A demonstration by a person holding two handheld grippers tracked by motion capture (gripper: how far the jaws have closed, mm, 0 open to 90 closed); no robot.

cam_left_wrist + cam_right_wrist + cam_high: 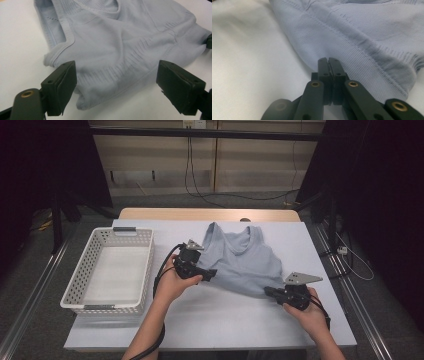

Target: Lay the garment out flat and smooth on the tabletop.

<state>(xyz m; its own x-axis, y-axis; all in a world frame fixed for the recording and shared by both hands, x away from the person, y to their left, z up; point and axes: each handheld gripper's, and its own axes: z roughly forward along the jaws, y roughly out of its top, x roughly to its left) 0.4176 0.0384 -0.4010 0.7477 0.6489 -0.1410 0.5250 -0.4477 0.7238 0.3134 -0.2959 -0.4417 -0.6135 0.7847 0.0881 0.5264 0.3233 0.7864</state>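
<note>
Left gripper (116,87): jaws wide apart, clear of the top (120,45), whose hem lies between and just beyond them. Right gripper (328,61): jaws closed, pinching the top's hem at their tips.

Pale blue top (243,261) with ribbed stripe bands, at twelve o'clock from black grippers; white perforated basket (82,280) at nine o'clock on white table (210,320).

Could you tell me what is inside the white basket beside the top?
The basket shows a bare white floor, with nothing lying on it. The strip just behind its near wall is hidden from the high view.
</note>
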